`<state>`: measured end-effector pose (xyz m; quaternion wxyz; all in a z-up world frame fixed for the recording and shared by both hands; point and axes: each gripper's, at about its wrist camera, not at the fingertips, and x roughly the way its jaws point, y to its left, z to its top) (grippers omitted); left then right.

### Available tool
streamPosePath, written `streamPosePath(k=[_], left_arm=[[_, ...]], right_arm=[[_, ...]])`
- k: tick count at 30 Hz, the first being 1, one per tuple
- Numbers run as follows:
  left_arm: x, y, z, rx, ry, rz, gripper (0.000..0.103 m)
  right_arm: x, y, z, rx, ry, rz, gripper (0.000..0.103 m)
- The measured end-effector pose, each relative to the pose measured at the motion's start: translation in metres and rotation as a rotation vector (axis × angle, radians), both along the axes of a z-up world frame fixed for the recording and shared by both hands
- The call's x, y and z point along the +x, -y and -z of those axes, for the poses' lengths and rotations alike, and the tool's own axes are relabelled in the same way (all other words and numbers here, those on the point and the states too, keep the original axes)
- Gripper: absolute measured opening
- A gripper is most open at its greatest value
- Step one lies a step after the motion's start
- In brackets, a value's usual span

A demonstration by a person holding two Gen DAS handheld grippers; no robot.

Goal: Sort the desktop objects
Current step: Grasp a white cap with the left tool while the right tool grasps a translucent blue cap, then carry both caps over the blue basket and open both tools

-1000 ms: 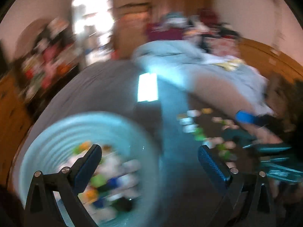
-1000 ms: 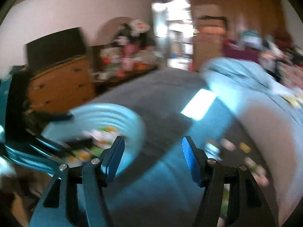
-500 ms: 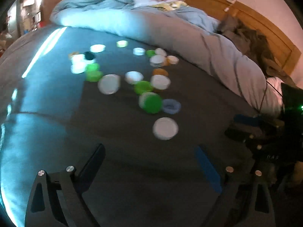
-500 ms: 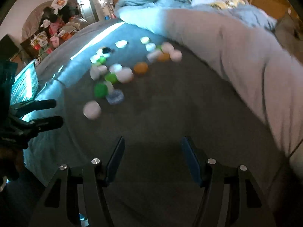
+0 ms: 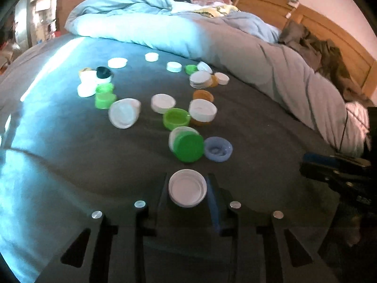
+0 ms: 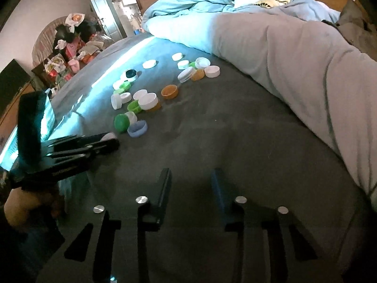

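While the left gripper (image 5: 187,189) pinches one white cap (image 5: 187,191) between its jaws just above the grey bed (image 5: 70,155), four green caps, one blue cap (image 5: 218,149) and one black cap (image 5: 103,72) lie beyond; the right gripper (image 6: 190,186) hangs spread, empty.

Plastic bottle caps (image 5: 165,103) in white, green, orange, black and pale blue lie scattered on the grey bed (image 5: 94,155); a white cap (image 5: 187,187), hollow side up, lies nearest, apart.

left claw (image 5: 187,194) clamping white cap (image 5: 187,190), grey bedsheet (image 5: 70,155)
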<state>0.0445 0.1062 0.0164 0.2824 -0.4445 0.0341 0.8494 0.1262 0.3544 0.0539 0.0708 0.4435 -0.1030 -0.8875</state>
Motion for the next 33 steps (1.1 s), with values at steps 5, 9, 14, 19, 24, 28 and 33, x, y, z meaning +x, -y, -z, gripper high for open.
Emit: streamPosePath(k=[5, 9, 14, 19, 24, 28, 33], left_arm=[[0.005, 0.023, -0.007, -0.009, -0.032, -0.045, 0.033], [-0.003, 0.039, -0.006, -0.003, -0.02, -0.087, 0.033], [-0.007, 0.046, -0.004, 0.009, -0.007, -0.104, 0.033], [-0.009, 0.045, -0.001, 0.014, -0.001, -0.101, 0.033], [-0.008, 0.042, 0.0, 0.015, 0.002, -0.098, 0.034], [-0.006, 0.041, -0.004, 0.011, 0.001, -0.092, 0.034], [0.0, 0.042, -0.028, -0.004, -0.034, -0.09, 0.034]], right_arm=[[-0.018, 0.018, 0.0, -0.01, -0.022, -0.08, 0.029], [-0.042, 0.046, 0.004, 0.021, -0.033, -0.196, 0.029], [-0.072, 0.075, 0.013, 0.054, -0.019, -0.277, 0.029], [-0.084, 0.085, 0.024, 0.074, -0.008, -0.291, 0.029], [-0.082, 0.087, 0.023, 0.089, -0.004, -0.298, 0.027], [-0.075, 0.086, 0.018, 0.101, -0.015, -0.272, 0.026], [-0.057, 0.071, 0.0, 0.064, -0.032, -0.19, 0.026]])
